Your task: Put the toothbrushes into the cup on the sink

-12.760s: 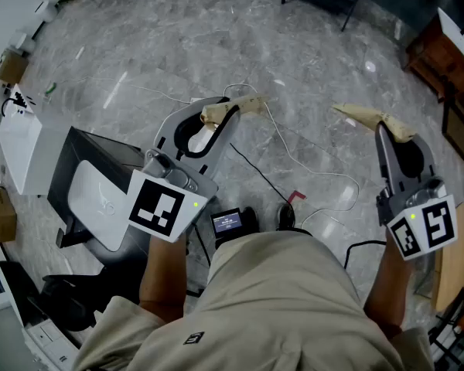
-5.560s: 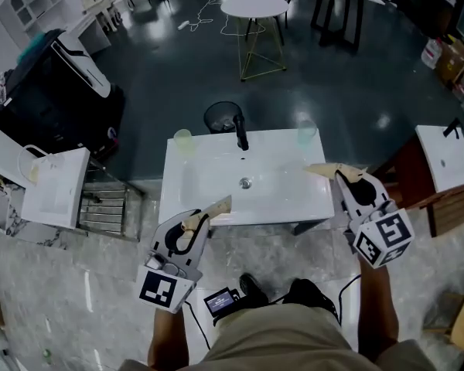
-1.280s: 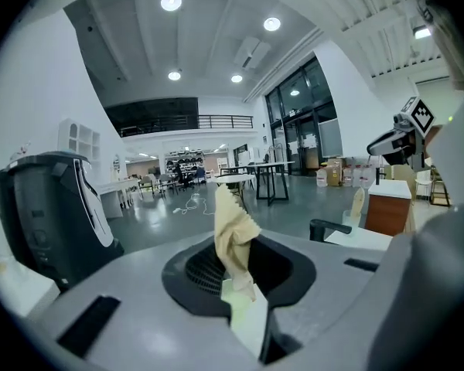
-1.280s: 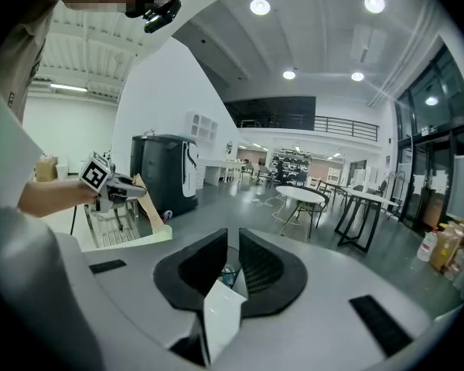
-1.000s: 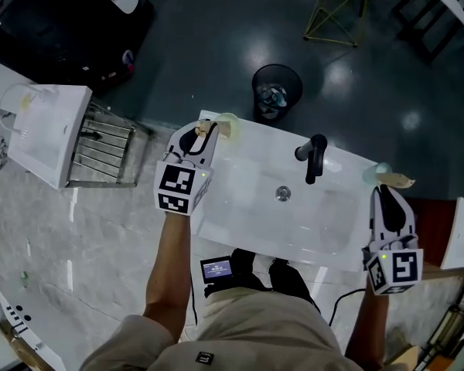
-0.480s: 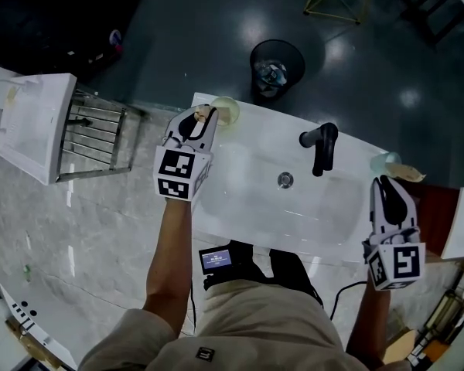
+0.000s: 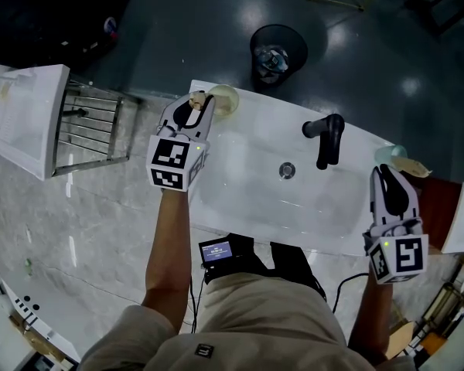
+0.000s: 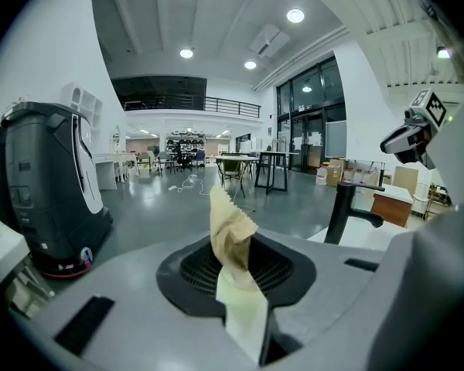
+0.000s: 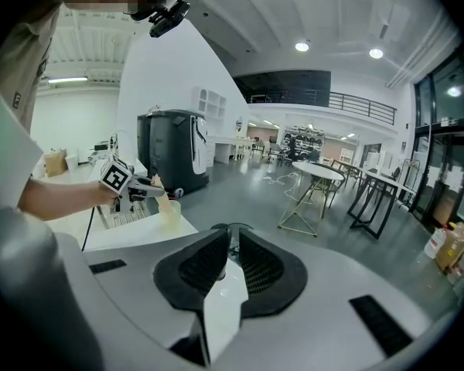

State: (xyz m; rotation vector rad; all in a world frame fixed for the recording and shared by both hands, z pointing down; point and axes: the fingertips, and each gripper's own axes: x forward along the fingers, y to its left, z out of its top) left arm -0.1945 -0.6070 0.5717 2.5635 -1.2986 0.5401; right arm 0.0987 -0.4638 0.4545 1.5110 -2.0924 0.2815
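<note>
Head view: high overhead, looking steeply down on the sink (image 7: pixel 255 207), with the person's lap (image 7: pixel 271 308) at the bottom edge. The left gripper (image 7: pixel 197 99) is at the sink's far left corner and the right gripper (image 7: pixel 402 168) is at its right end.

Left gripper view: low, close behind its own jaws, facing out into the hall. The wide lens catches the tap (image 8: pixel 342 211) and the right gripper at its right edge.

Right gripper view: same low seat, also facing outward. The left gripper and the cup (image 9: pixel 170 207) show at its left.

Tap and cup also show from overhead.

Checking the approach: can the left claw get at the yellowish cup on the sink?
Probably yes: the left claw is right beside the yellowish cup, whose mouth is open upward, and nothing stands between them.
</note>
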